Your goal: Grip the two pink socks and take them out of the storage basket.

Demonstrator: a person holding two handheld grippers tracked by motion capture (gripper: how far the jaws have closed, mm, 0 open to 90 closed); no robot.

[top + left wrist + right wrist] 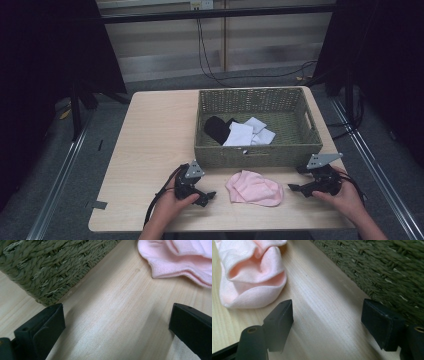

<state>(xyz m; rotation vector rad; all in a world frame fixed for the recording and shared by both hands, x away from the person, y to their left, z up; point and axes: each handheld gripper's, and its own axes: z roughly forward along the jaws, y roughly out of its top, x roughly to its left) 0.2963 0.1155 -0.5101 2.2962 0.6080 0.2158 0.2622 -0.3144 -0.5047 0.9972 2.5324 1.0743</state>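
The left gripper [210, 195] is resting low over the table [150, 150] with its jaws spread wide and nothing between them; in the left gripper view only bare wood is lying in the gap. Just beyond its tips, toward the middle of the table, the pink sock [254, 188] is lying flat and crumpled, close to the gripper but apart from it, and in the left gripper view the sock's folded edge [180, 262] is sitting ahead and to the right of the jaws. The right gripper [295, 188] is hovering on the sock's other side, pointing at it, its jaws also standing wide apart and gripping nothing. In the right gripper view the sock [249, 275] is showing ahead and to the left of the jaws, seemingly a little short of the nearer fingertip, though the angle is making contact hard to judge. Behind both grippers the woven basket [305, 107] is standing with its front wall just past the sock, holding a black sock [217, 129] and white socks [247, 132].
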